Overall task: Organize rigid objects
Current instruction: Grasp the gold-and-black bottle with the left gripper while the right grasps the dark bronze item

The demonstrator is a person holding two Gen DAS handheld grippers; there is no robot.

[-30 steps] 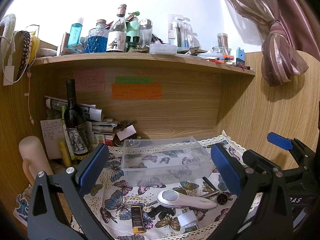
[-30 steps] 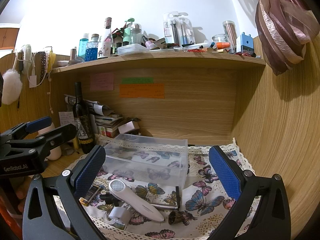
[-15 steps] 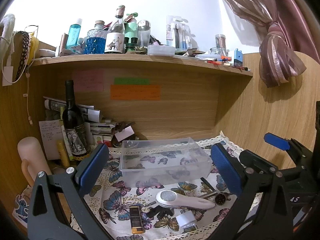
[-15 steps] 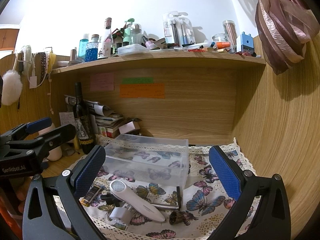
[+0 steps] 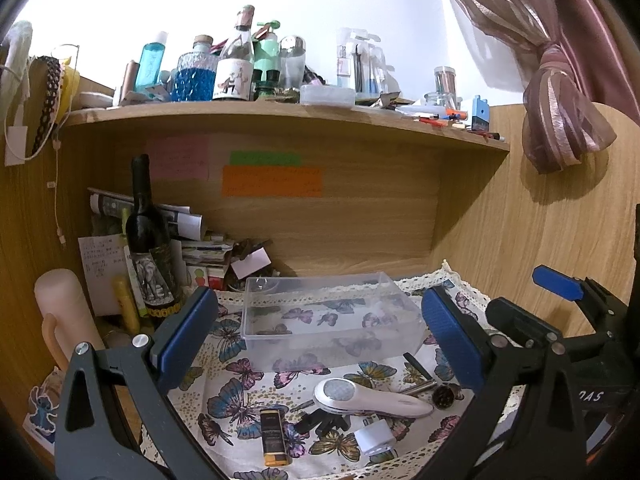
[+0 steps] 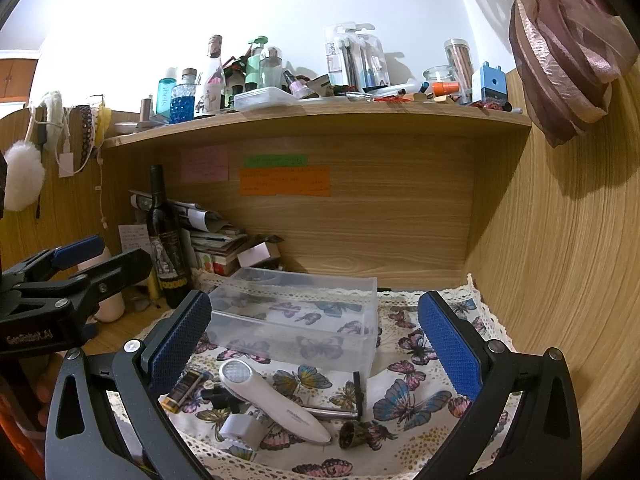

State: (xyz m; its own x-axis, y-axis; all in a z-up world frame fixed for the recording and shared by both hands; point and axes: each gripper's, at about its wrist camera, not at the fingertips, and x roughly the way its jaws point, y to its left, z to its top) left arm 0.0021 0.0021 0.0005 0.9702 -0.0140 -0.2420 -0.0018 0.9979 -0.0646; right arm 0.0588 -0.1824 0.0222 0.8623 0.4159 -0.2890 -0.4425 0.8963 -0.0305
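A clear plastic box [image 5: 328, 316] [image 6: 296, 320] stands empty on a butterfly-print cloth [image 5: 236, 396] [image 6: 412, 400]. In front of it lie a white handheld device [image 5: 368, 398] [image 6: 272, 400], a black and yellow lighter [image 5: 273, 436] [image 6: 182, 391], a small white plug [image 5: 374, 436] [image 6: 240, 428], black clips [image 5: 320, 420], a black razor [image 6: 352, 400] and a dark round cap [image 5: 442, 394] [image 6: 352, 434]. My left gripper [image 5: 318, 336] and my right gripper [image 6: 314, 340] are both open and empty, held above the small items. Each shows in the other's view, the right gripper [image 5: 560, 320] at right, the left gripper [image 6: 72, 280] at left.
A dark wine bottle [image 5: 150, 248] [image 6: 166, 244], a stack of papers [image 5: 200, 248] and a pale cylinder [image 5: 64, 320] crowd the back left corner. A wooden shelf [image 5: 280, 114] [image 6: 320, 118] overhead carries several bottles. Wooden walls close the back and right side.
The left gripper has drifted slightly back and right, so the scene has shifted a little left. The right gripper has barely moved. No object has moved.
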